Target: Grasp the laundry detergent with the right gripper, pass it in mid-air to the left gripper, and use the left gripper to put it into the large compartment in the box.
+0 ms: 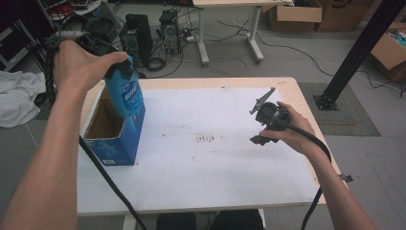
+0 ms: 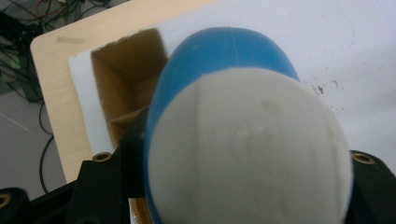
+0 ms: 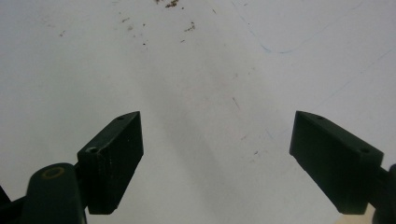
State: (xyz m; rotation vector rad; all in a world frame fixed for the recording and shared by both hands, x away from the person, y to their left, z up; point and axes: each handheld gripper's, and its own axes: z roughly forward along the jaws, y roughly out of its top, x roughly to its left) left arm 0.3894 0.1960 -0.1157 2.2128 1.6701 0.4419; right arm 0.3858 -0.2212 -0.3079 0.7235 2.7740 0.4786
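Over the open box (image 1: 117,132) on the table (image 1: 158,84), the left tongs (image 1: 117,67) squeeze the blue bottle (image 1: 125,93) to move it, while the right tongs (image 1: 265,125) wait wide open, holding nothing.

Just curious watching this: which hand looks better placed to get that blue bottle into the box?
Left. The left gripper already clamps the blue bottle over the open cardboard box. The right gripper is open and empty, far across the table.

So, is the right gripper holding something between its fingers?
No, the right gripper has its fingers wide apart, with bare white table cover between them.
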